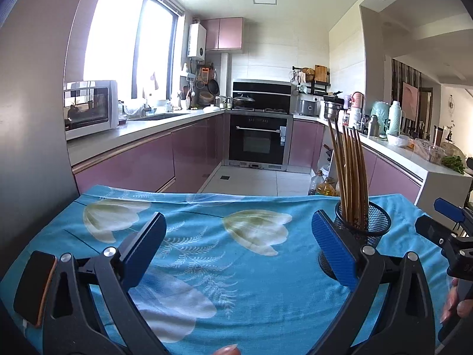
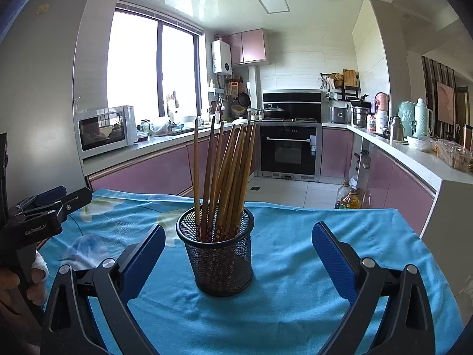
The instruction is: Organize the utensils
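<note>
The right tool (image 2: 239, 254) stands with its two blue pads spread wide and nothing pressed between them; its left pad (image 2: 145, 261) and right pad (image 2: 334, 261) sit low over the blue flowered cloth (image 2: 295, 295) that covers the bench. Ahead of this tool, between the lines of its pads but apart from both, stands the black mesh holder (image 2: 220, 254), upright on the cloth and somewhat nearer the left pad than the right. A bundle of wooden chopsticks (image 2: 227, 171) rises from the holder, patterned ends down inside the mesh, plain ends fanning upward and leaning slightly to the right. To the left of this tool, at the frame's edge, part of the other tool's black body shows, held in a person's hand (image 2: 35, 275). The left tool (image 1: 239, 248) is likewise wide open and holds nothing, only bare cloth (image 1: 236, 281) lying between its pads. From its view the mesh holder (image 1: 371, 227) stands just beyond and outside its right pad (image 1: 332, 251), partly hidden by that pad, with the chopsticks (image 1: 350, 171) standing up from it; whether pad and holder touch cannot be told. Farther right the right tool's blue-tipped finger (image 1: 448, 210) shows at the frame's edge. Beyond the bench's far edge lie a tiled floor, pink cabinets and a black oven (image 2: 288, 151).
</note>
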`<state>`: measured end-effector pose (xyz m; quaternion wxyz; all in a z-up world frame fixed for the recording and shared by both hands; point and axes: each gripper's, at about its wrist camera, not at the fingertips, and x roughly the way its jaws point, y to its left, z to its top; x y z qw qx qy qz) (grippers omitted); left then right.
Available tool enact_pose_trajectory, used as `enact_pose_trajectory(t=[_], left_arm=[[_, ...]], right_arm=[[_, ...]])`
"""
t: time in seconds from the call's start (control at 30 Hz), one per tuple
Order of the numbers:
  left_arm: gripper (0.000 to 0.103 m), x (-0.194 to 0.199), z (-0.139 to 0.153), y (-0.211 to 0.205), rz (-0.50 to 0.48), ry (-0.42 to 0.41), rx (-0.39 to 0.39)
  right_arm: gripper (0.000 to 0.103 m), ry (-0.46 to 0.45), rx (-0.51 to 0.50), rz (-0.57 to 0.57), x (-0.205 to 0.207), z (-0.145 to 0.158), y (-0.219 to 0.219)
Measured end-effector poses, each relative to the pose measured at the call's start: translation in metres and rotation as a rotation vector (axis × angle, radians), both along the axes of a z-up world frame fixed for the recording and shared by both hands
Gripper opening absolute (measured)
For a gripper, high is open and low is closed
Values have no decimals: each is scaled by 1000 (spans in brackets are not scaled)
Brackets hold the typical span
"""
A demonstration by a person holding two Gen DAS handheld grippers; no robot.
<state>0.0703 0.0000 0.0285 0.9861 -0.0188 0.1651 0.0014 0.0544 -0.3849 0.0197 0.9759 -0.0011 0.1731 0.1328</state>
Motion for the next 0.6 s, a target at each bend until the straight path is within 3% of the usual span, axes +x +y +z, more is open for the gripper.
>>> enact_pose_trajectory(t=[0.6], left_arm=[[97,-17,1,-3,37,-60,22]], right_arm=[[96,-62,1,-59,-13,-2,3]])
